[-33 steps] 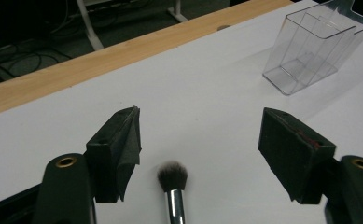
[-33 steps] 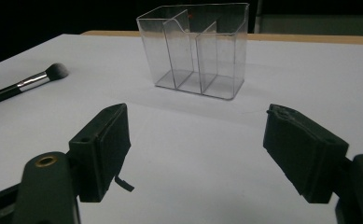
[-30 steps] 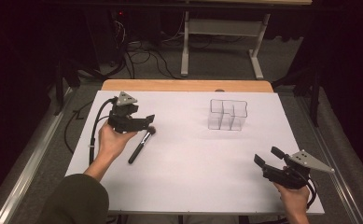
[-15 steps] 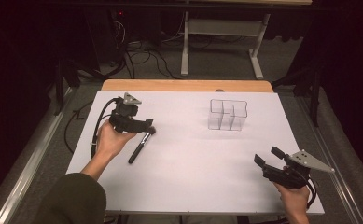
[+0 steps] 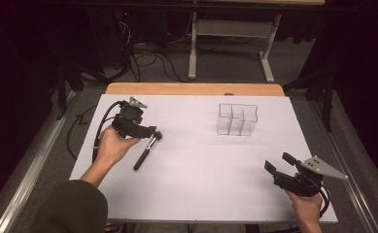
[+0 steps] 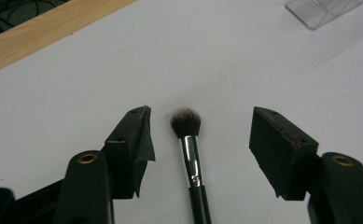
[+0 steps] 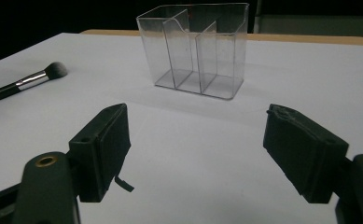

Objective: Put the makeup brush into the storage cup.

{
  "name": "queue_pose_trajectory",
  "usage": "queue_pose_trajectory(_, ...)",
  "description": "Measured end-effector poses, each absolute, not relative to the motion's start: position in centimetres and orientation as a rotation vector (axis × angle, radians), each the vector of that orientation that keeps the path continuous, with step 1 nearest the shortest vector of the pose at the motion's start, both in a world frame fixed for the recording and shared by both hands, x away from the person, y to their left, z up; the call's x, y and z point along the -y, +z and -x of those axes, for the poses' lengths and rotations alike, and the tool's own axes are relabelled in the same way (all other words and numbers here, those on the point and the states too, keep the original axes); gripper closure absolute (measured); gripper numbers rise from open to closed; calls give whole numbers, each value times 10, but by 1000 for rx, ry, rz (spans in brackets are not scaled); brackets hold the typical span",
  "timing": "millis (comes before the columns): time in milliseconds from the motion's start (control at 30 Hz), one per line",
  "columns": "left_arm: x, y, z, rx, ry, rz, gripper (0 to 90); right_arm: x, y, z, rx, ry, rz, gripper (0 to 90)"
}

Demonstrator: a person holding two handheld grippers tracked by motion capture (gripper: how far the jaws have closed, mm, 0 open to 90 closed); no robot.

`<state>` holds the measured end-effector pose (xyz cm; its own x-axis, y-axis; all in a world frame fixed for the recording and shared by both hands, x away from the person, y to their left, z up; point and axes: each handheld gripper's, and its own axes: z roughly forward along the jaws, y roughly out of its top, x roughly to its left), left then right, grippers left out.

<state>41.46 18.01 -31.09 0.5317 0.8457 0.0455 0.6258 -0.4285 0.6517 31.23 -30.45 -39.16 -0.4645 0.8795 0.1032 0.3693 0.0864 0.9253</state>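
White table, left gripper straddling brush

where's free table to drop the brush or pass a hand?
Bare white sheet: the wide middle between the makeup brush and the right tongs, plus the front edge. Also free between brush and clear organizer. Crowded at left, where the open left tongs straddle the brush.

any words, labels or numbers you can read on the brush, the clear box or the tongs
None can be read.
Brush: no print visible on the ferrule or handle.
Clear box: no label or marking.
Left tongs and right tongs: plain black pads, no text.
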Motion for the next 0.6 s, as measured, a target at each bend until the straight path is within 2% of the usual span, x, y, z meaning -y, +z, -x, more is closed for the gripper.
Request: queue_pose_trajectory(600,-170,-320,-420,-1225,411,-2337,373,305,-391,-312,-1877,1360,-1230,245)
